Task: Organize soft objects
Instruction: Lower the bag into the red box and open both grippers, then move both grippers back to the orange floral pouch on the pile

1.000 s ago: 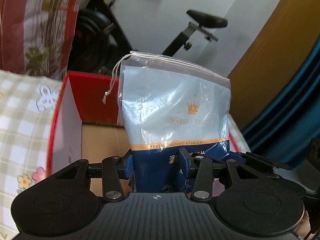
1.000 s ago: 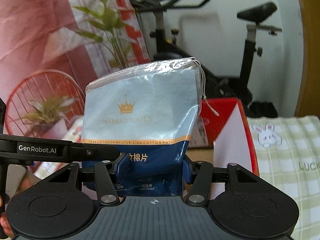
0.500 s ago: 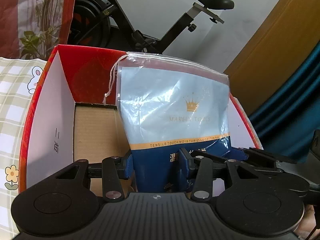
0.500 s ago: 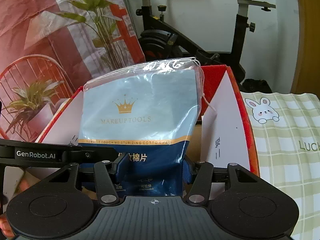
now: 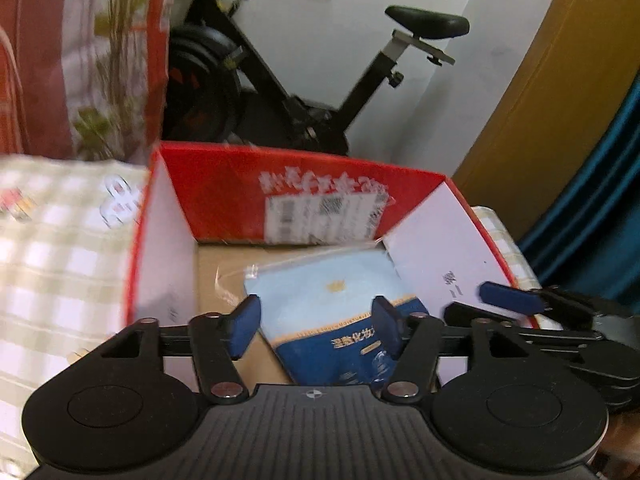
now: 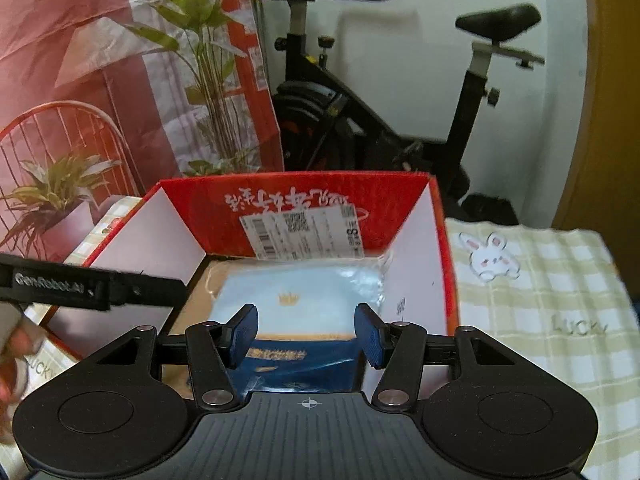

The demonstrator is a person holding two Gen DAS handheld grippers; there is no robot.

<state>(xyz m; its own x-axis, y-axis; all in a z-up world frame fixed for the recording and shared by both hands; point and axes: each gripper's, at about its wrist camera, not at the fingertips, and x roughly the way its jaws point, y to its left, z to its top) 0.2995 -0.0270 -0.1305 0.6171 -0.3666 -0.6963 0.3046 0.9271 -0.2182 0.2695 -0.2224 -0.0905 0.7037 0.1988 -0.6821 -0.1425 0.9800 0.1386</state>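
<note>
While both grippers hang over the carton, neither pinches anything. Left gripper (image 5: 316, 326): jaws opening, two blue pads spread apart, with the pouch seen between them, lower down and untouched. Right gripper (image 6: 306, 334): pads likewise spread, clear of the pouch; the right view is slightly blurred, so contact at the pouch's near edge cannot be fully ruled out.

Count: one pouch (image 5: 332, 312), one box (image 5: 224, 196), two grippers.

Pouch: soft, flat plastic bag, pale blue above, dark blue below, gold crown mark, clear crinkled top with a thin drawstring. It lies on the brown cardboard floor of the box, toward the right wall as seen from the left wrist.

Box: open-topped, red outside, white inner side flaps, a printed label on the far wall. It sits on a green-and-white checked cloth (image 6: 560, 300) with a rabbit print.

Behind: one exercise bike (image 6: 400, 120).
</note>
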